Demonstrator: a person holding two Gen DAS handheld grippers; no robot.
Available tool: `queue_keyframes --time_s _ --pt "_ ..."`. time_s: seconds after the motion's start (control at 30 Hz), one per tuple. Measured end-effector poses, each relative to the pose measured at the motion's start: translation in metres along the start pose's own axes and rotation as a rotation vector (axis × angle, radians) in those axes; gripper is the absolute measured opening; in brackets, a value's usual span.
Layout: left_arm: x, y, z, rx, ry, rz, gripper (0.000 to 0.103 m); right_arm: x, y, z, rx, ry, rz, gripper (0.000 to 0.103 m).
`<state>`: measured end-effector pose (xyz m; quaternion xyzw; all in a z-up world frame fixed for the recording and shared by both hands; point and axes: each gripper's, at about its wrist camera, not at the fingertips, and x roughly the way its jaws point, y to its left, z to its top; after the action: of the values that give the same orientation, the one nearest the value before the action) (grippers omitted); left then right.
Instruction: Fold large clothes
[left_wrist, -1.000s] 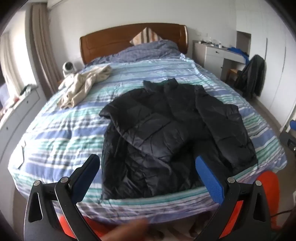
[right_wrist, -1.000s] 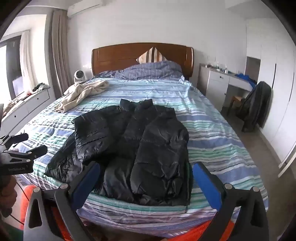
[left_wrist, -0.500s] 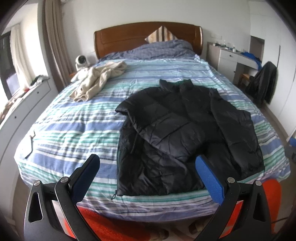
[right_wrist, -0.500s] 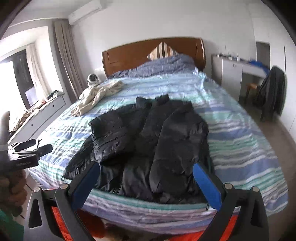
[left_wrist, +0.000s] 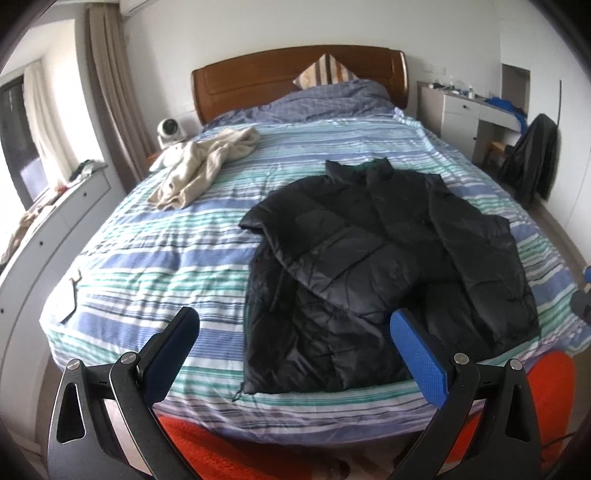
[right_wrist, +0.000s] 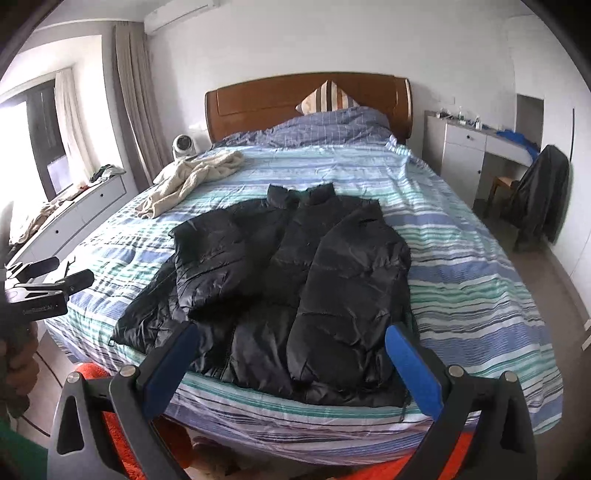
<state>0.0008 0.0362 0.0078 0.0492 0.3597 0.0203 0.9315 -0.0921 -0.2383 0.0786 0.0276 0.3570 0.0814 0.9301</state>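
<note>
A black puffer jacket (left_wrist: 384, 266) (right_wrist: 295, 273) lies spread on the striped bed (left_wrist: 155, 258) (right_wrist: 480, 280), collar toward the headboard, with both sleeves folded in over the body. Its hem reaches the bed's near edge. My left gripper (left_wrist: 293, 330) hovers open above that near edge, left of the jacket's middle, with nothing between its blue pads. My right gripper (right_wrist: 291, 341) is open too, held back from the hem and empty. The left gripper's tool (right_wrist: 40, 288) shows at the left edge of the right wrist view, held by a hand.
A cream garment (left_wrist: 207, 166) (right_wrist: 188, 177) is crumpled at the bed's far left. A small dark object (left_wrist: 74, 291) lies near the left edge. White drawers (left_wrist: 48, 229) run along the left; a desk and a chair with a dark coat (right_wrist: 539, 192) stand right. An orange rug (left_wrist: 546, 391) covers the floor.
Both grippers have risen and drawn back from the bed, so more of it shows. The left view has swung left. The jacket has not moved.
</note>
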Motion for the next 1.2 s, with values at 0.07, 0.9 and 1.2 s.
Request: queue_keyframes --time_s 0.07,0.9,1.2 --pt "0.002 -0.003 -0.002 0.009 0.007 0.009 0.103 0.005 0.001 -0.002 -0.002 0.032 -0.009 0.102" --pt "0.014 -0.013 -0.004 0.005 0.053 -0.032 0.103 0.014 0.009 -0.004 -0.038 0.062 -0.123 0.102" --pt "0.012 -0.013 -0.003 0.004 0.037 -0.035 0.103 0.012 0.013 -0.006 -0.054 0.060 -0.121 0.102"
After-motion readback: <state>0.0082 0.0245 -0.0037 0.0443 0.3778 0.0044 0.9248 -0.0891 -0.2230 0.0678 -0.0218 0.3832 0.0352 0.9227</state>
